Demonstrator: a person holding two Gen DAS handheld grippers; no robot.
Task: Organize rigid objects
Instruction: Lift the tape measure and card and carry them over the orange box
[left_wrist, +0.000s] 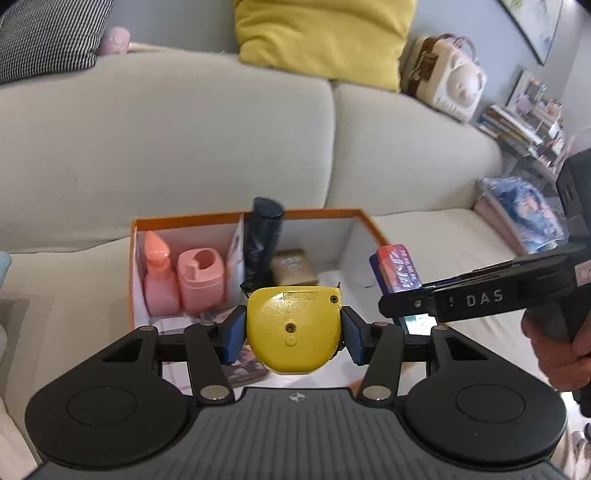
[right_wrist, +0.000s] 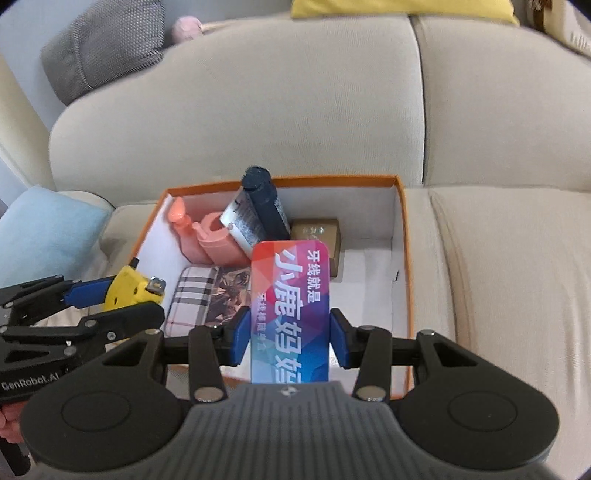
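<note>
A beige sofa (left_wrist: 184, 147) carries everything, with a striped cushion (left_wrist: 48, 33) at the far left of its back and a yellow cushion (left_wrist: 321, 37) further right. On the seat stands an orange box (right_wrist: 402, 229) with white inside walls.

The left gripper (left_wrist: 293, 332) is closed on a yellow tape measure (left_wrist: 293, 328), its blue pads pressing both flat sides; it hangs over the near left edge of the box. The tape measure is rounded, with small screws and a metal tip.

Inside the box, from left to right: a pink pump bottle (left_wrist: 159, 280) and a pink holder (left_wrist: 201, 280) standing side by side at the left wall, then a dark tube (right_wrist: 266, 203) leaning upright beside a grey packet (right_wrist: 240, 221), then a brown box (right_wrist: 317, 236) near the back. A checked pouch (right_wrist: 192, 299) lies flat on the floor in front.

The right gripper (right_wrist: 290, 336) is closed on a flat red and blue box (right_wrist: 290, 310) with white Chinese letters, held over the middle of the orange box.
</note>
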